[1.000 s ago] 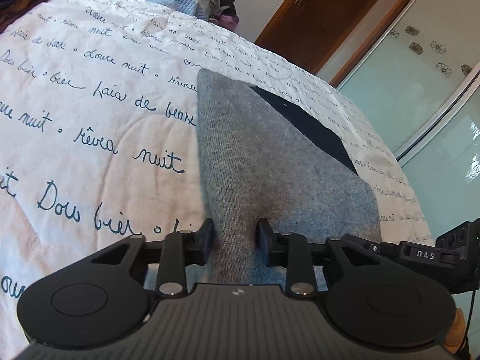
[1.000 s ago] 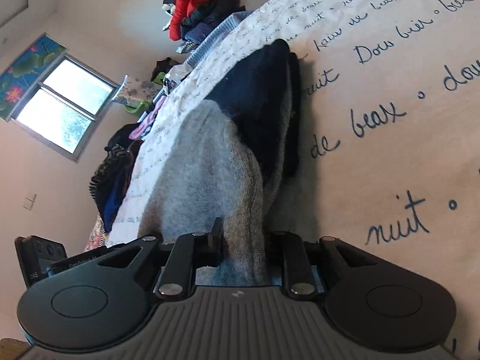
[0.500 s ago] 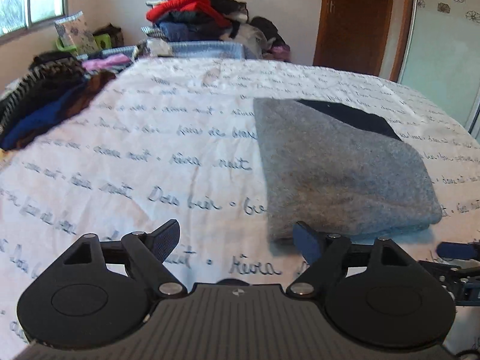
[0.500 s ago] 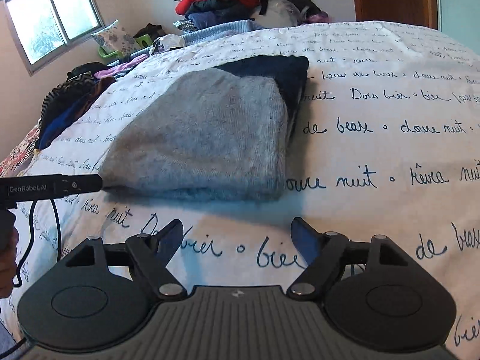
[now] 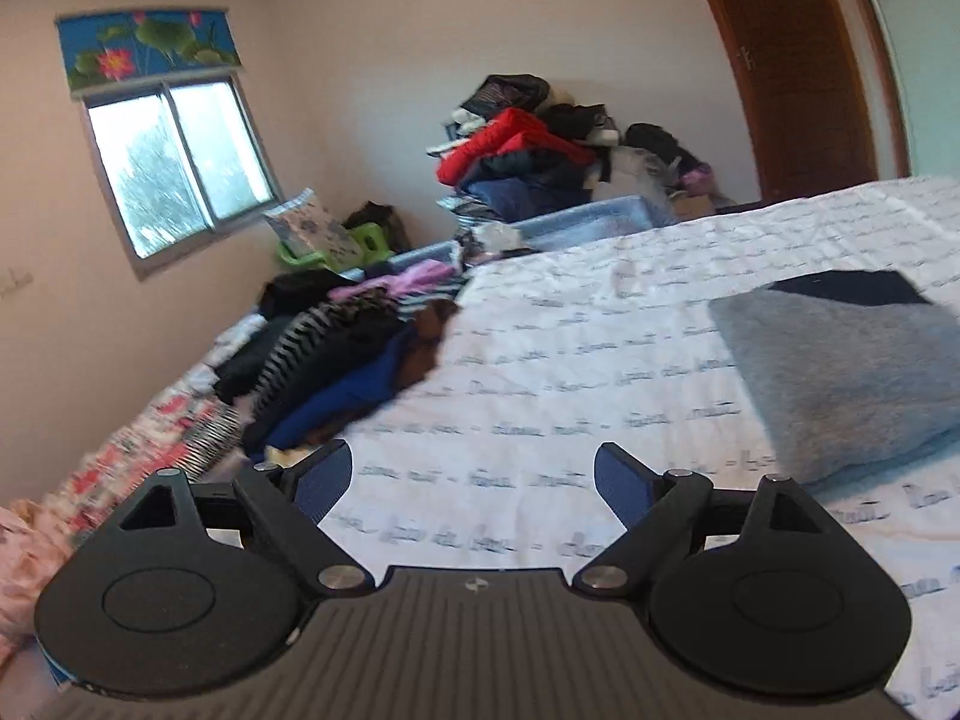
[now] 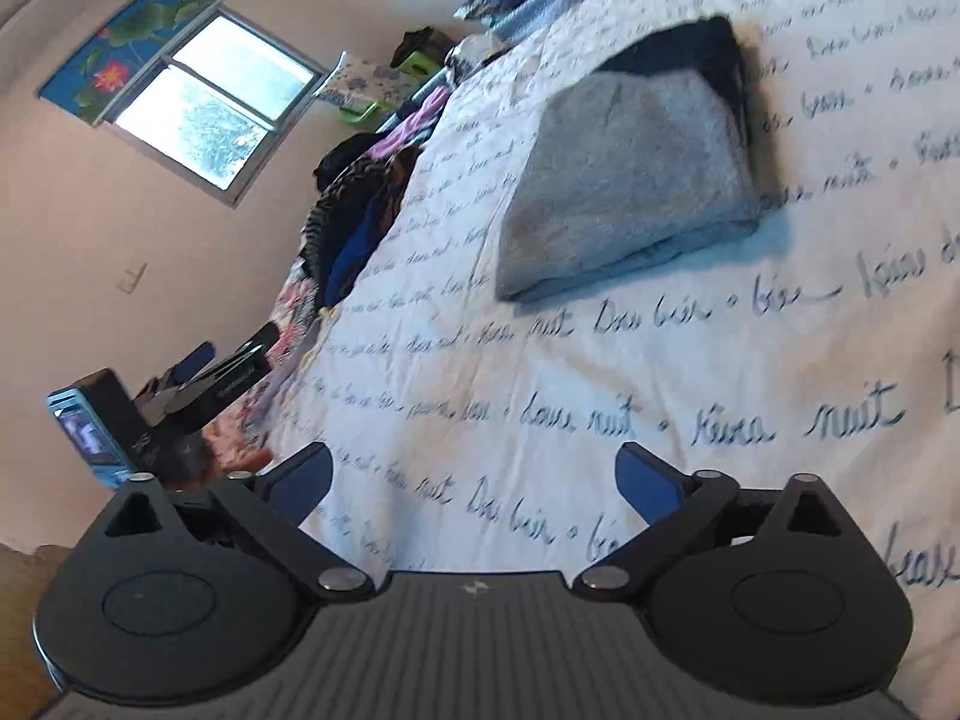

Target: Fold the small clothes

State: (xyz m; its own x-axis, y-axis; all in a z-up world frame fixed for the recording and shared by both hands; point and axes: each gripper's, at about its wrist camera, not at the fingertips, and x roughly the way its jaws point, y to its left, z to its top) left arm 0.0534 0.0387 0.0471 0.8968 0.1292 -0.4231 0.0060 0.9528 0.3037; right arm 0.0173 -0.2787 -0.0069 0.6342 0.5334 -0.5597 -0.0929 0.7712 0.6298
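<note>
A folded grey garment [image 5: 852, 378] [image 6: 624, 180] with a dark navy part at its far end lies flat on the white bedspread [image 5: 600, 360] [image 6: 600, 390] printed with script. My left gripper [image 5: 474, 477] hovers over the bedspread, left of and apart from the garment; its jaws are opening with nothing between them. My right gripper [image 6: 474, 477] is pulled back from the garment's near edge, its jaws opening wide and empty. The left gripper [image 6: 204, 372] also shows at the left of the right wrist view, beyond the bed's edge.
A heap of unfolded clothes [image 5: 336, 360] [image 6: 360, 204] lies along the bed's left side. Another pile with a red jacket [image 5: 516, 150] is stacked at the far end. A window [image 5: 180, 168] is at left, a wooden door [image 5: 804, 60] at right.
Both grippers let go of the grey garment, opened wide and drew back and up from it. The left wrist view swung left toward the heap of clothes and the window.
</note>
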